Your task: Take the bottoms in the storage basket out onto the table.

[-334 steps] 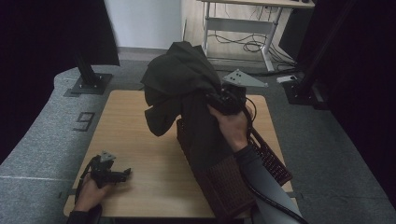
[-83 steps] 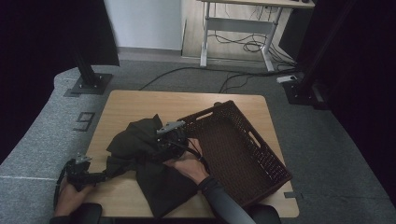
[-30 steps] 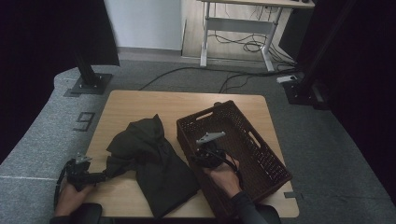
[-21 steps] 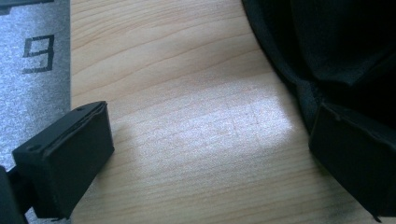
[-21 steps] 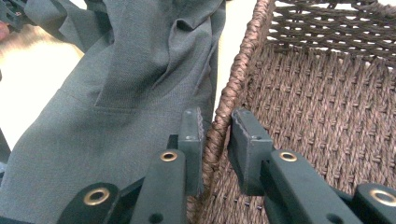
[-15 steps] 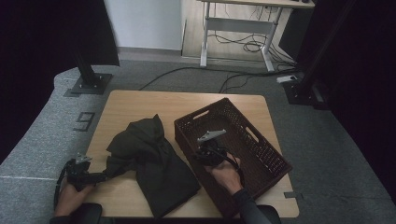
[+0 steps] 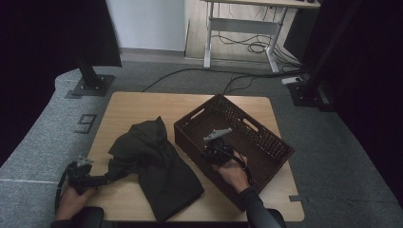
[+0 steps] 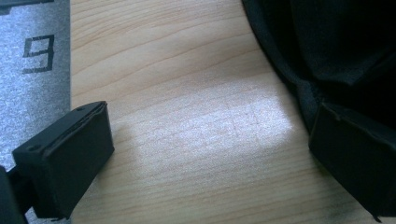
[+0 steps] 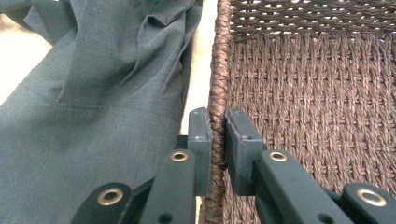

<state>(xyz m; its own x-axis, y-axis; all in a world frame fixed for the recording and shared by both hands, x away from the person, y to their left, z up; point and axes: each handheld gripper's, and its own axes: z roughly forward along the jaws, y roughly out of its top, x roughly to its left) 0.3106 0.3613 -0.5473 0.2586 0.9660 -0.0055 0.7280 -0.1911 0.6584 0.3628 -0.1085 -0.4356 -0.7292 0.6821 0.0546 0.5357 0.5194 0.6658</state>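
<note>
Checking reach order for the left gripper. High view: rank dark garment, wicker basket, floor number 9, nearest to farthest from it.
From the left gripper:
1. Dark garment, just to its right.
2. Floor number 9, beyond it, off the table.
3. Wicker basket, across the table at right.

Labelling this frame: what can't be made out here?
- High view: left gripper jaws too small and dark to read against the dark garment.
- Left gripper view: garment cut off by the top and right edges.
- Right gripper view: basket floor and far walls fall beyond the frame.
</note>
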